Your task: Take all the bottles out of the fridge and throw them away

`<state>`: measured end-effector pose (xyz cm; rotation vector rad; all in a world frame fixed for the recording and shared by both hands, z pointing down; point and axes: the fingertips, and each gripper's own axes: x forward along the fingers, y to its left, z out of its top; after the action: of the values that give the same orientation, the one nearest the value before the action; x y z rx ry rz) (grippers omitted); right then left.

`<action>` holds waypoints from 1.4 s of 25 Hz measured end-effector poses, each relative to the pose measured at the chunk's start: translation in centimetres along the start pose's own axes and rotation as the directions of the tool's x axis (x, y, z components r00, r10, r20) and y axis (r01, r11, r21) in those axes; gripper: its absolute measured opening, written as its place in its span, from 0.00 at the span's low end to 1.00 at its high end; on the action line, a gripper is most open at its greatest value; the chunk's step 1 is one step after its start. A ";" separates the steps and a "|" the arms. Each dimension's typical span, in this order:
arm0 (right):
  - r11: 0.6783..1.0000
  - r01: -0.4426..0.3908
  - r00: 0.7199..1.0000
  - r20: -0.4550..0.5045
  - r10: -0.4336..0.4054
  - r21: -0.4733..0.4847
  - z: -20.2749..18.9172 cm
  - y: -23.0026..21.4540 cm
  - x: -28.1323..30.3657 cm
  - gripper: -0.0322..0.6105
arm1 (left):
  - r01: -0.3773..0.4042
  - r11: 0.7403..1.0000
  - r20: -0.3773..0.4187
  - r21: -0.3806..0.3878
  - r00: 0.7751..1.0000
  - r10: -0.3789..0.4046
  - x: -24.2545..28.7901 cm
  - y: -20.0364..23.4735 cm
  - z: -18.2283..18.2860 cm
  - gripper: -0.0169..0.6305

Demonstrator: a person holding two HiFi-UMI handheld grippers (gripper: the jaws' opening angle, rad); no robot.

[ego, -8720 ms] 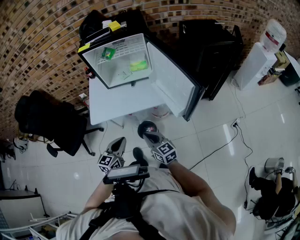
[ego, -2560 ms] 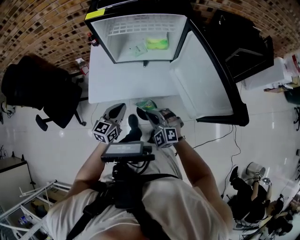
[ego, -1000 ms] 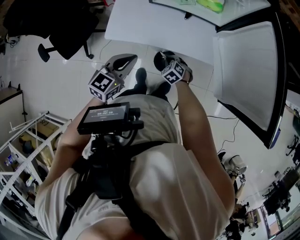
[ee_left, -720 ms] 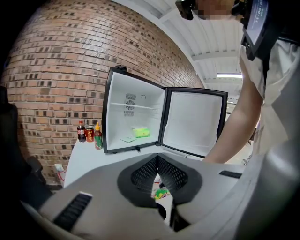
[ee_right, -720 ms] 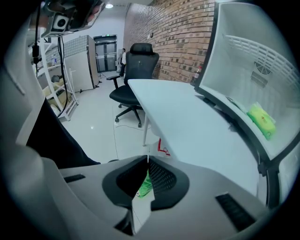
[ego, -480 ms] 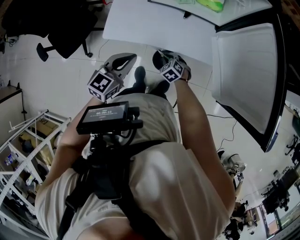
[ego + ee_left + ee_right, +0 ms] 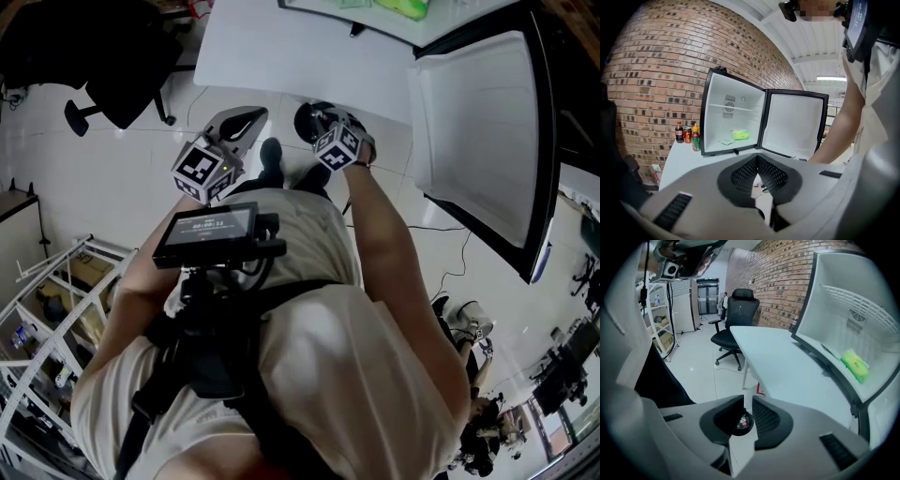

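Observation:
My right gripper (image 7: pixel 321 120) points down over a round black bin (image 7: pixel 302 122) on the floor by the table's edge. In the right gripper view its jaws (image 7: pixel 747 404) stand open; they have just been opening and nothing is between them. Through the gap shows the bin (image 7: pixel 740 423) with something red inside. My left gripper (image 7: pixel 246 120) hangs beside it, shut and empty (image 7: pixel 757 158). The open fridge (image 7: pixel 710 117) holds a yellow-green bottle-like item (image 7: pixel 740 135) (image 7: pixel 855 365) and a flat pale packet (image 7: pixel 725 141).
The fridge stands on a white table (image 7: pixel 300 56), its door (image 7: pixel 478 131) swung wide to the right. A cola bottle (image 7: pixel 679 132), a can (image 7: pixel 687 135) and a sauce bottle (image 7: pixel 695 138) stand left of the fridge. A black office chair (image 7: pixel 736 319) is beyond the table.
The green bottle that my right gripper held over the floor earlier is gone from it. Over the last second both grippers have stayed over the same spot by the bin.

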<state>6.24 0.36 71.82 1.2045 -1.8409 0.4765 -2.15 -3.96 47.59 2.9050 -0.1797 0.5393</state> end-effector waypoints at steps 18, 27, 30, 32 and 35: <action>0.951 0.204 0.901 0.335 -0.274 0.230 8.3 -5.3 -15.8 0.07 | 0.173 0.984 0.106 0.047 0.979 -0.177 3.8 -0.9 3.4 0.05; 0.888 0.199 0.703 0.570 -0.425 0.415 14.2 -8.3 -25.6 0.05 | 0.188 0.980 0.139 0.065 0.971 -0.196 4.7 -0.8 5.1 0.05; 0.880 0.190 0.669 0.599 -0.441 0.436 15.1 -8.6 -27.1 0.05 | 0.188 0.980 0.157 0.073 0.968 -0.197 4.9 -0.5 6.0 0.05; 0.878 0.196 0.665 0.599 -0.446 0.436 15.2 -8.8 -27.3 0.05 | 0.189 0.978 0.158 0.084 0.967 -0.200 5.0 -0.5 6.5 0.05; 0.876 0.201 0.669 0.592 -0.450 0.439 14.9 -9.0 -27.2 0.05 | 0.192 0.975 0.145 0.109 0.968 -0.207 5.3 -0.8 6.6 0.04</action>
<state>11.82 0.77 40.02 2.1380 -2.1041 0.1311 5.12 -4.93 43.34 3.0103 0.1216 0.2948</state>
